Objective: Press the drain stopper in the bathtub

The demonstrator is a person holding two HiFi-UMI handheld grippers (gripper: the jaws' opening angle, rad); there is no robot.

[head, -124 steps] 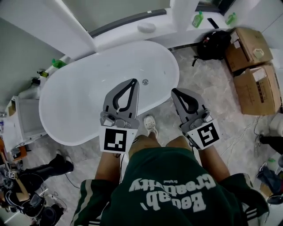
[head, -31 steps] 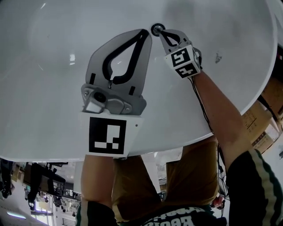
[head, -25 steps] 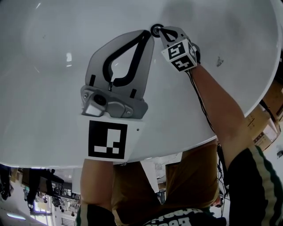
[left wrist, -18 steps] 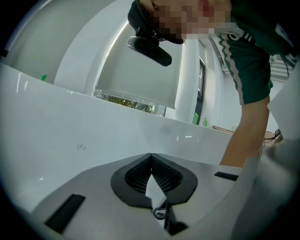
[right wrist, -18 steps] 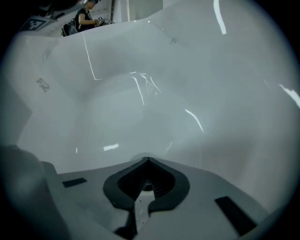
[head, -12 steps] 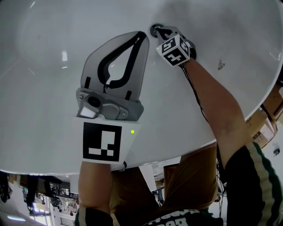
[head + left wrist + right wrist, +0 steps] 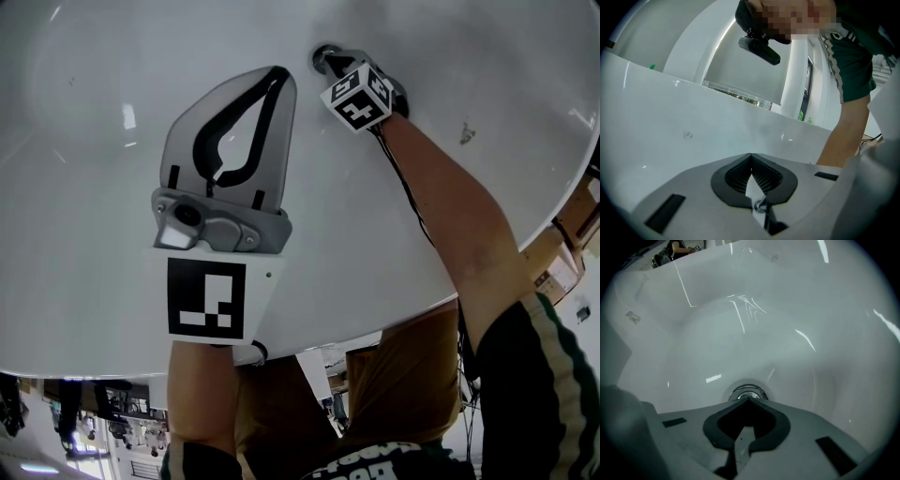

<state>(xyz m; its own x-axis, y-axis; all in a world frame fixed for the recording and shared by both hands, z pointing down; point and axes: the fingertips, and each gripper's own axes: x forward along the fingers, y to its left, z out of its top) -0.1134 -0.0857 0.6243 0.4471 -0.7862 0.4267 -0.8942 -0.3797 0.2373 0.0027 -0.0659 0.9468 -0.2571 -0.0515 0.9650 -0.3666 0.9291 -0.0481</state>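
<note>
Pointing closed right tongs [image 7: 749,400] at drain stopper [image 7: 747,392] in bathtub [image 7: 94,141] btm.

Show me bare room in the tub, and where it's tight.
Bare: the bathtub floor left of the left gripper, and the wall right of the right forearm. Tight: around the drain stopper at the right gripper.

In the bathtub [image 7: 94,141], the drain stopper [image 7: 322,58] lies at 12 o'clock in the head view. The right tool [image 7: 332,64] comes at it from 4 o'clock. The left tool [image 7: 280,75] is near, at 8 o'clock.
</note>
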